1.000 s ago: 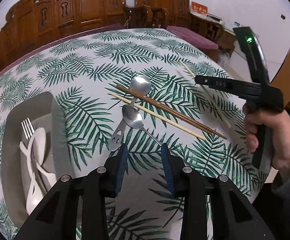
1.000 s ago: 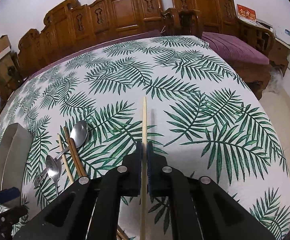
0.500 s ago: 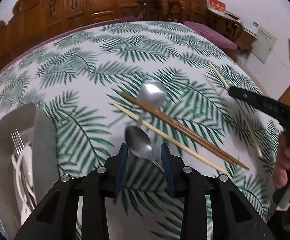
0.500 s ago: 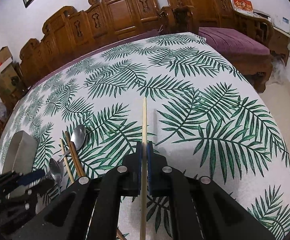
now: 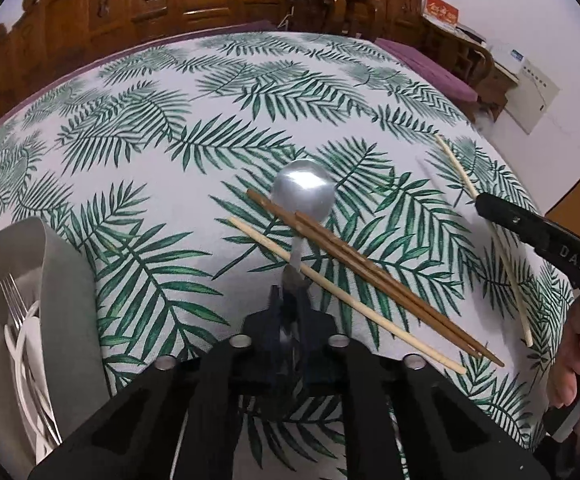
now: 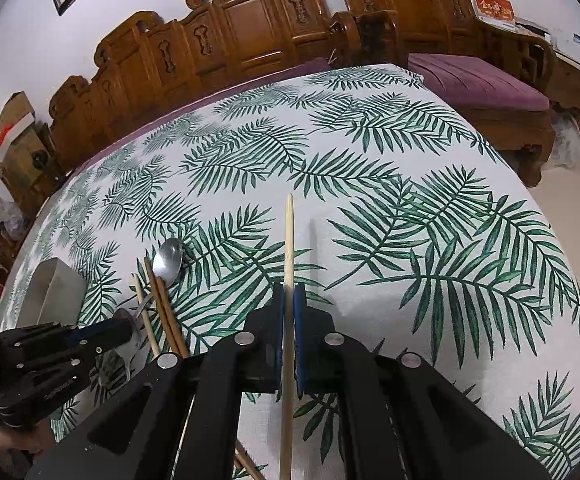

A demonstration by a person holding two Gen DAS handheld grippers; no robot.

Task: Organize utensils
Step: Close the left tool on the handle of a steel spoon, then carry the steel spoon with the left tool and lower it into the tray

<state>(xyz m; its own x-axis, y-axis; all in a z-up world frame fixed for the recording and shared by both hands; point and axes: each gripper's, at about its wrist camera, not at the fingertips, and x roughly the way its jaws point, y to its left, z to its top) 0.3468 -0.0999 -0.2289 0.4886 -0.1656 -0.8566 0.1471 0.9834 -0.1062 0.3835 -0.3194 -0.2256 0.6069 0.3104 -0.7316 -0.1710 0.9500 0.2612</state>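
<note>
Covering the whole table, a white cloth printed with green palm leaves [image 5: 138,184] carries everything else, and carved brown wooden chairs [image 6: 246,28] stand along its far edge. At the left edge sits a grey rectangular tray [image 5: 66,292], holding a metal fork [image 5: 12,300] and white plastic cutlery [image 5: 22,344]. Near the middle, two dark brown wooden chopsticks [image 5: 373,276] lie side by side across a shiny steel spoon [image 5: 302,194], with one pale bamboo chopstick [image 5: 341,294] just beside them. The right gripper [image 6: 288,292] is clamped on a second pale bamboo chopstick [image 6: 288,236], which points away along its fingers. The left gripper [image 5: 290,300] has just been closing, and its jaws now pinch a smaller steel spoon [image 6: 124,316] at the near end of the pile.
</note>
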